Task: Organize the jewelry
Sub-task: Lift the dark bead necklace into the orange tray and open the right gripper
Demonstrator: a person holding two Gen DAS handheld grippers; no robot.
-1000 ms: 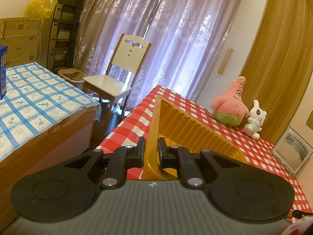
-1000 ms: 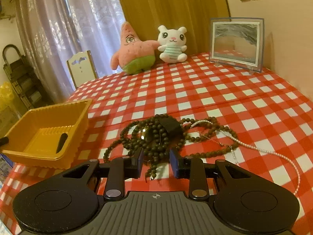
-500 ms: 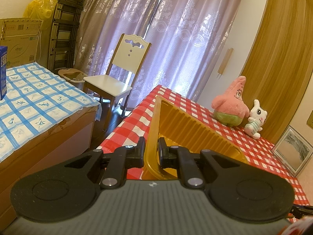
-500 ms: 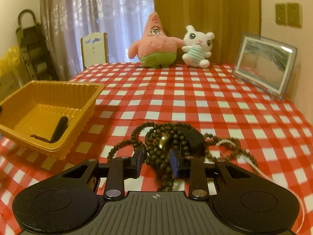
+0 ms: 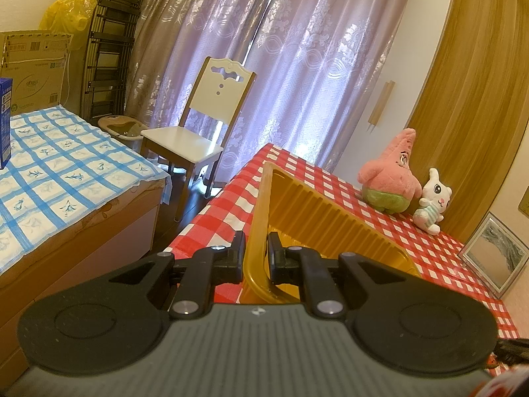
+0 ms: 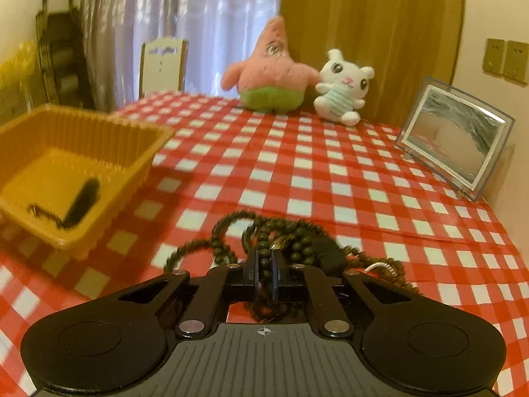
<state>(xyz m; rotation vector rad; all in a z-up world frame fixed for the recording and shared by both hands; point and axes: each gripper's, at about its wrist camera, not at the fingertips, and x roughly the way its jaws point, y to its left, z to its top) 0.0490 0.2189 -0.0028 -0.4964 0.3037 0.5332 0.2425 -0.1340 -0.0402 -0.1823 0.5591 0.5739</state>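
Currently, the left gripper (image 5: 256,253) is seen at the lower centre of the left wrist view, clenched on the near wall of the yellow tray (image 5: 330,218); one pad is pressed against the outside of the wall and the other against the inside. The tray is set on the red-and-white checked tablecloth (image 5: 297,168), near the table's edge, and is tilted in this view.

In the right wrist view, the right gripper (image 6: 264,269) is found at the lower centre of the frame. Its jaws have just been closing and are now clenched on a strand of the dark bead necklace (image 6: 291,238), which is seen pinched between the two pads. The rest of the necklace is heaped in loops on the tablecloth directly above the fingertips in the frame. A pale beaded strand (image 6: 380,268) is partly visible at the right side of the heap, touching it.

The yellow tray is shown at the left edge of this view, well apart from the heap. A black oblong item (image 6: 81,203) and a short dark chain (image 6: 41,211) are contained in it, lying on its floor.

At the upper centre, a pink star plush (image 6: 271,79) and a white rabbit plush (image 6: 342,87) are placed side by side. A framed picture (image 6: 453,139) is propped at the right.
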